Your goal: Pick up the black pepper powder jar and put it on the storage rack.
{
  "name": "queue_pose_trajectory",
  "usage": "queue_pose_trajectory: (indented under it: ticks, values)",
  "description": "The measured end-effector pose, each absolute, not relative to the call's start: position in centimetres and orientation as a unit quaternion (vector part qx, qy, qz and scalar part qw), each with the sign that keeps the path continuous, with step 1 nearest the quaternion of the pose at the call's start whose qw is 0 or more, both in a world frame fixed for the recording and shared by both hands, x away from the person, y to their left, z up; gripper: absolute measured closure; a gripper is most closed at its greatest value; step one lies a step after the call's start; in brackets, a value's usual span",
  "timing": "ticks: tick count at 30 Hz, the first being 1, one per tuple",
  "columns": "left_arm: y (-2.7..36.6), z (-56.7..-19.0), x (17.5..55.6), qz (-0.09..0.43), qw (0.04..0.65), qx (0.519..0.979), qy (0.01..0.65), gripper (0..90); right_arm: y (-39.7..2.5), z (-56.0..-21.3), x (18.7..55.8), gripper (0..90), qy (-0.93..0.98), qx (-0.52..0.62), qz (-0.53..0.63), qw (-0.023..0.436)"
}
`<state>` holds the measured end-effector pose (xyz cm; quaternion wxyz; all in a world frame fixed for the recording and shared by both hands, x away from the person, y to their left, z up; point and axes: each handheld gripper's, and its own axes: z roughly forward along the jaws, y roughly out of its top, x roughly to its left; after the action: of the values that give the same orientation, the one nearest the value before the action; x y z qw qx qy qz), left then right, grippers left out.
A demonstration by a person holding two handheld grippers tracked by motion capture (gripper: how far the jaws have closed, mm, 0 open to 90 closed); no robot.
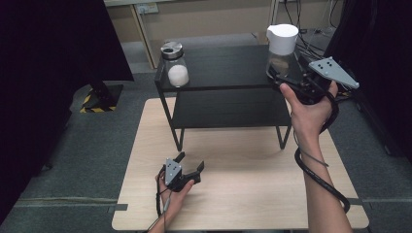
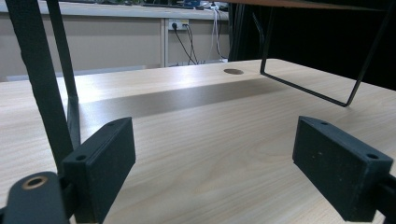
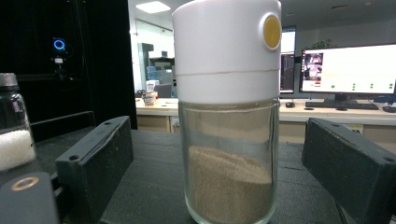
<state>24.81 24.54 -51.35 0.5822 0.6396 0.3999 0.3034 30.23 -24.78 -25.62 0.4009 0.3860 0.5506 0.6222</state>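
Jaws of your left gripper (image 1: pixel 190 163) stand wide apart, holding nothing, low over the pale wooden table (image 1: pixel 243 194). Your right gripper (image 3: pixel 217 163) is open around the white-capped glass shaker of brown powder (image 3: pixel 227 116) on the black metal shelf (image 1: pixel 228 68), without touching it.

The white-capped shaker jar (image 3: pixel 227 112) has a clear, glossy glass body holding a fine, matt brown powder, under a smooth white plastic cap with a yellow button at two o'clock; the right gripper (image 3: pixel 215 172) shows matt black pads (image 3: pixel 95 161), faintly grainy. The shelf rack (image 1: pixel 228 68) looks like matt black metal; the table (image 2: pixel 210 154) is pale, satin-smooth wood grain; the metal-lidded jar (image 1: pixel 175 64) is glossy glass with white grains.
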Motion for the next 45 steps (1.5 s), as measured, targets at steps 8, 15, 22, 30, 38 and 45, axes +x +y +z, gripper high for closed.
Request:
queue_pose_trajectory:
  ticks: [8, 15, 22, 30, 38, 45]
  values:
    - [24.5, -51.4, 24.8, 0.304, 0.582, 0.639, 0.400, 12.3, -24.8, -26.0, 29.8, 9.3, 0.550, 0.381, 0.625, 0.402]
    - [24.5, -51.4, 24.8, 0.304, 0.583, 0.639, 0.400, 12.3, -24.8, -26.3, 29.3, 9.3, 0.551, 0.378, 0.625, 0.404]
    - [24.5, -51.4, 24.8, 0.303, 0.583, 0.639, 0.401, 12.3, -24.9, -27.2, 28.7, 9.3, 0.553, 0.375, 0.623, 0.407]
    - [24.5, -51.4, 24.8, 0.304, 0.582, 0.638, 0.401, 12.3, -25.1, -28.1, 27.9, 9.3, 0.555, 0.372, 0.625, 0.404]
    - [24.5, -51.4, 24.8, 0.304, 0.583, 0.638, 0.401, 12.3, -25.2, -28.8, 27.2, 9.3, 0.557, 0.369, 0.625, 0.404]
    - [24.5, -51.4, 24.7, 0.305, 0.583, 0.637, 0.401, 12.3, -25.3, -29.6, 26.9, 9.3, 0.559, 0.369, 0.628, 0.397]
